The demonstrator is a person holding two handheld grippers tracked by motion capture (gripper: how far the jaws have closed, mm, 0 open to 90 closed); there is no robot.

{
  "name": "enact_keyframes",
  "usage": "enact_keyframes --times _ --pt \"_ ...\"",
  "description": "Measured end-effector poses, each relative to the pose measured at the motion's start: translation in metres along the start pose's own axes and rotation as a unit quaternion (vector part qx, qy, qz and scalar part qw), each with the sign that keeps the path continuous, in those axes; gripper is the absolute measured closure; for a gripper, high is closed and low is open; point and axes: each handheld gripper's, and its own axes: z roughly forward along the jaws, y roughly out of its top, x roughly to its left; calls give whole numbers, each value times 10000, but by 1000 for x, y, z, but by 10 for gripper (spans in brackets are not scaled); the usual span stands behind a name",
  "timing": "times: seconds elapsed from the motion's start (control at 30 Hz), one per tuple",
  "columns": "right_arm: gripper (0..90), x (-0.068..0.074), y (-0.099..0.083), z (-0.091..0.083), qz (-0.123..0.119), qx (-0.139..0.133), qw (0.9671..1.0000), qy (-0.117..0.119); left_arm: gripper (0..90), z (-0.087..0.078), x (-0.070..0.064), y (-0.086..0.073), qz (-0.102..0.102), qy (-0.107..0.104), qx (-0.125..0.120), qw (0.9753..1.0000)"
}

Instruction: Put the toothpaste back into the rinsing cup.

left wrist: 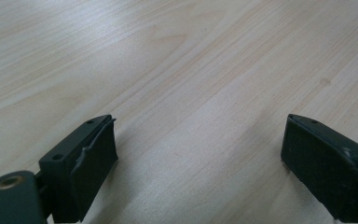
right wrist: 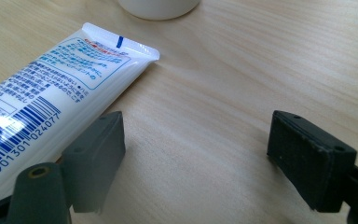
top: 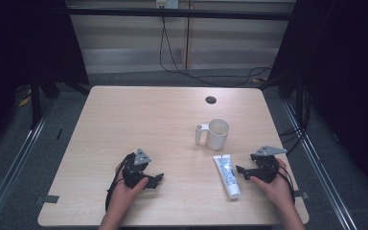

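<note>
A white toothpaste tube (top: 227, 174) with blue print lies flat on the wooden table (top: 139, 115), its crimped end toward a white mug (top: 214, 133) that stands upright just beyond it. My right gripper (top: 241, 172) rests open on the table right beside the tube; in the right gripper view the tube (right wrist: 51, 107) lies outside the left jaw, with bare wood between the jaws (right wrist: 196, 154), and the mug's base (right wrist: 158, 7) is at the top edge. My left gripper (top: 158, 178) rests open at the front left, over bare wood (left wrist: 200, 149).
A dark round cable hole (top: 211, 99) sits near the table's far edge. Black cables (top: 172, 57) hang behind the table. A metal rail (top: 316, 158) runs along the floor on the right side.
</note>
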Motion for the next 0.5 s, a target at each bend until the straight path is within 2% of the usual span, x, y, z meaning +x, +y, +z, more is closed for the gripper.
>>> enact_keyframes --times 0.27,0.3,0.47,0.5 --pt "187 0 2 0 22 68 10000 -1 100 0 0 0 -13 8 -4 10000" --pt "187 0 5 0 70 196 9998 -3 100 0 0 0 -12 7 1 10000" --pt "211 -1 11 0 27 452 9990 -20 100 0 0 0 -12 9 -1 10000" --pt "213 -1 14 -1 59 574 9983 -27 100 0 0 0 -12 8 -2 10000"
